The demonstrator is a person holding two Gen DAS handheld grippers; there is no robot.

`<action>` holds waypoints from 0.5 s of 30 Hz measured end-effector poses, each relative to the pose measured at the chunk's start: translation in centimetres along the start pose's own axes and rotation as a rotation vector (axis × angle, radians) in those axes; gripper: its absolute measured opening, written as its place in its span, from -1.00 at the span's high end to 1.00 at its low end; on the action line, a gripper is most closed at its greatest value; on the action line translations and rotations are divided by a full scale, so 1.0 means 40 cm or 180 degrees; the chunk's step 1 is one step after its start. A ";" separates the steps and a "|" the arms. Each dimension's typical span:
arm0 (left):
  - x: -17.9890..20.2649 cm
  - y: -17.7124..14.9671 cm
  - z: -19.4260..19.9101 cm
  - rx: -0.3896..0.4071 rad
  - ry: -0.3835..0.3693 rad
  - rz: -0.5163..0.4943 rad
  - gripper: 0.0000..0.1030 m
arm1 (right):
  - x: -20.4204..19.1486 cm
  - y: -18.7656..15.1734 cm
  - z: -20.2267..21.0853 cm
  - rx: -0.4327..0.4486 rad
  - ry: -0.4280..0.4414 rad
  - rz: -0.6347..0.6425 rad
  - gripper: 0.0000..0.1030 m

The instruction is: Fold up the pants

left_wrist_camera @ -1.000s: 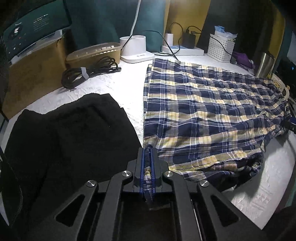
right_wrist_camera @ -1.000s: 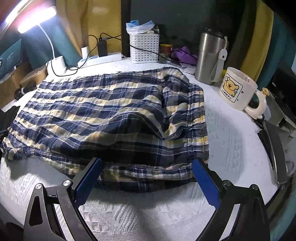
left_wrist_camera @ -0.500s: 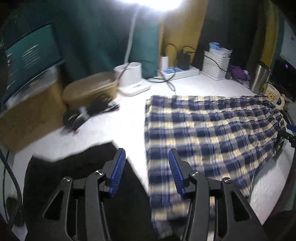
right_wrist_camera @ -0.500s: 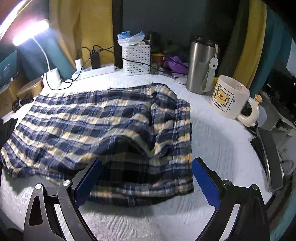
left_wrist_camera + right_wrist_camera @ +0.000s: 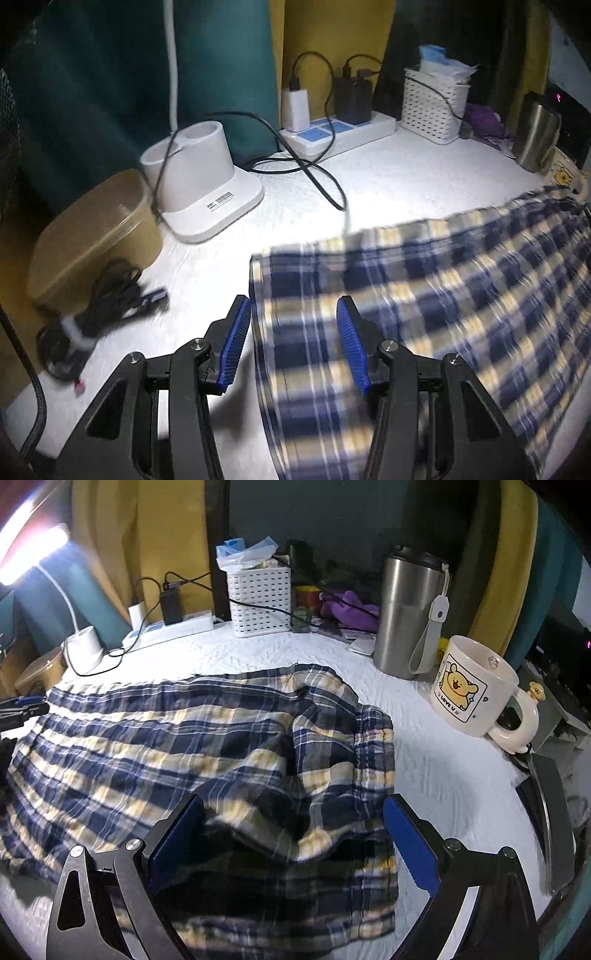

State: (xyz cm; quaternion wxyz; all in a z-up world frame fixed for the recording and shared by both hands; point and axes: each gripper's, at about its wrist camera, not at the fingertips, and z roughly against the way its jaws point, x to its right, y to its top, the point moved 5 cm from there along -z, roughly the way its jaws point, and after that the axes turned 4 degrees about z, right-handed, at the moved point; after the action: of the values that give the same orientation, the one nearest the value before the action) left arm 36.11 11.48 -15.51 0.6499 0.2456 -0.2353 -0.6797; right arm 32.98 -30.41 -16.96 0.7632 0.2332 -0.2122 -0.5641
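One big pair of plaid pants lies flat on the white table, spread from left to right. The waistband end is bunched up near the right gripper.

Only the right view shows the waistband, a steel cup and a mug well off to the right of the pants. The mug has a yellow bear on it and the words "LOVE U".

Only the left view shows the hem end of the pants, which looks blurry. It also shows a brown tub and a bundle of black cord just beside it. The white lamp base has a small label, too tiny to read. Both views show the white basket and the power strip at the back.

The left gripper is partly apart, and its jaws have just been opening. The hem edge shows between the blue pads, but they do not press on it. The right gripper is wide apart above the pants and holds nothing.
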 end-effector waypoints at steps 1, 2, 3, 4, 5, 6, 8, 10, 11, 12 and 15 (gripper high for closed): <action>0.000 0.007 -0.007 0.0005 -0.0020 -0.0002 0.06 | 0.001 0.002 -0.006 -0.0009 -0.0009 -0.0003 -0.91; 0.000 0.015 -0.016 0.0001 -0.0073 -0.0016 0.07 | 0.003 0.003 -0.014 -0.0025 -0.0019 -0.0003 -0.91; -0.001 0.017 -0.022 -0.0001 -0.0097 -0.0023 0.08 | 0.003 0.003 -0.021 -0.0039 -0.0027 -0.0004 -0.91; -0.002 0.019 -0.027 0.0005 -0.0101 -0.0028 0.29 | 0.004 0.005 -0.027 -0.0053 -0.0036 -0.0003 -0.91; -0.005 0.020 -0.037 -0.0026 -0.0093 -0.0041 0.74 | 0.004 0.007 -0.034 -0.0066 -0.0046 0.0001 -0.91; -0.009 0.020 -0.047 -0.0069 -0.0074 -0.0037 0.90 | 0.003 0.008 -0.040 -0.0074 -0.0052 0.0005 -0.91; -0.019 0.017 -0.056 -0.0063 -0.0063 -0.0020 0.98 | 0.003 0.011 -0.052 -0.0093 -0.0060 0.0011 -0.91; -0.028 0.017 -0.055 -0.0028 -0.0011 0.0014 0.98 | 0.000 0.015 -0.063 -0.0107 -0.0063 0.0019 -0.91; -0.033 0.018 -0.052 0.0007 0.0039 0.0015 0.98 | -0.002 0.015 -0.065 -0.0108 -0.0062 0.0024 -0.91; -0.038 0.019 -0.049 0.0039 0.0108 0.0006 0.98 | -0.004 0.016 -0.068 -0.0112 -0.0059 0.0029 -0.91; -0.065 0.018 -0.059 0.0034 0.0214 0.0058 0.98 | -0.013 0.021 -0.075 -0.0102 -0.0042 0.0047 -0.91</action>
State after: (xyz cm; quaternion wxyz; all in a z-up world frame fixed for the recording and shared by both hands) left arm 38.29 14.05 -16.79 0.6623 0.2696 -0.2191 -0.6639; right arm 35.24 -29.34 -18.87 0.7695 0.2156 -0.2098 -0.5634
